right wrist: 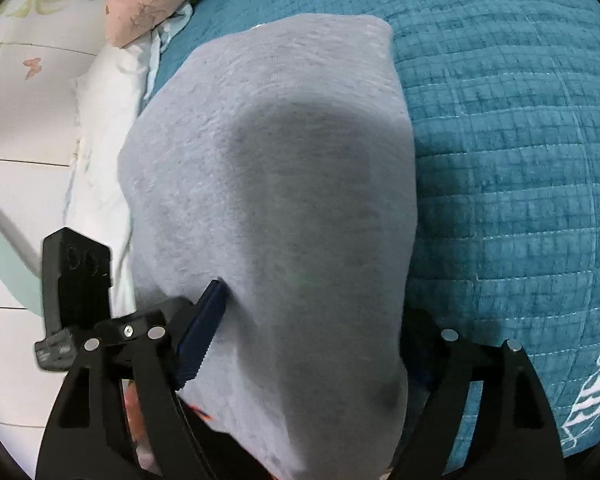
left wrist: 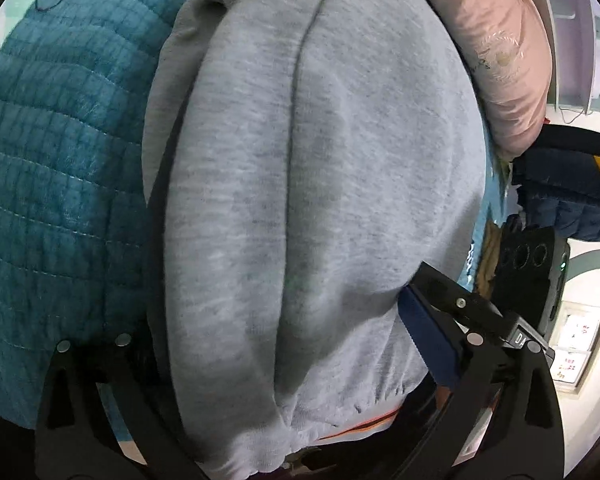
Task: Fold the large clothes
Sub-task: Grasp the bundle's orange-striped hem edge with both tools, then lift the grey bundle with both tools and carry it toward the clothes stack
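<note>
Hand-held gripper, left point(left wrist: 300, 344), spread wide w/ grey garment point(left wrist: 300, 180) between; "DA" on its frame; right's state unclear.

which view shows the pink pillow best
The left wrist view: the pink pillow shows as a long stretch there, embroidery visible, beside the grey garment. The right wrist view catches only one pillow corner at the top edge, beyond the teal quilt.
</note>
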